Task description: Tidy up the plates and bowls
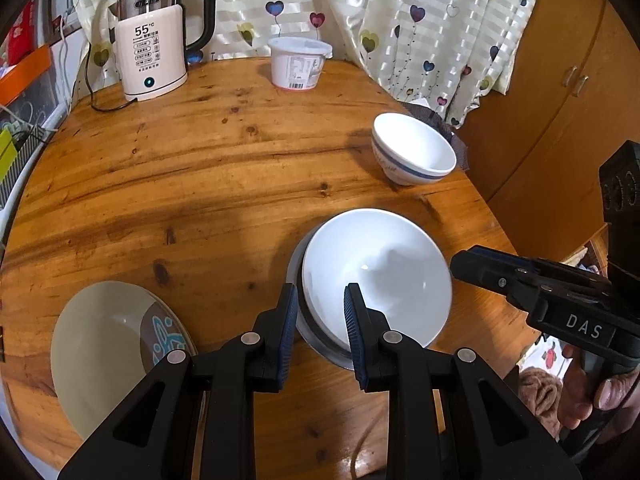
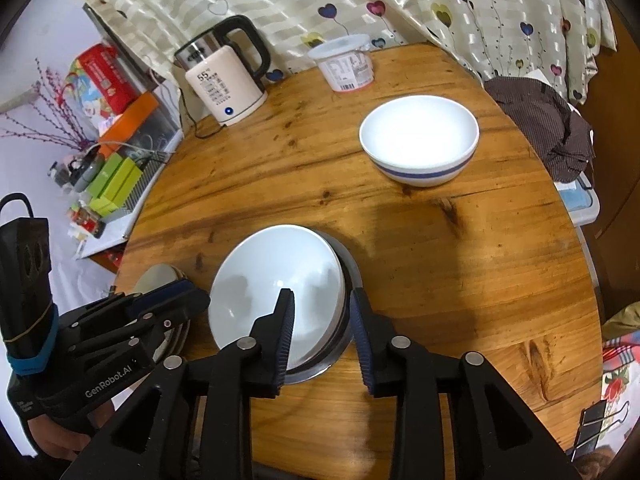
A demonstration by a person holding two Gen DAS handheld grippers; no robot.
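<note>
A plain white bowl sits tilted inside a steel bowl near the table's front edge. My left gripper is open, its fingers straddling the bowls' near-left rim. My right gripper is open, its fingers straddling the stack's right rim; it shows in the left wrist view too. A blue-banded white bowl stands further back on the right. A beige plate with a brown patterned edge lies at the front left.
The round wooden table carries an electric kettle and a white lidded tub at the back by the curtain. Dark cloth hangs past the right edge. Shelves with clutter stand left.
</note>
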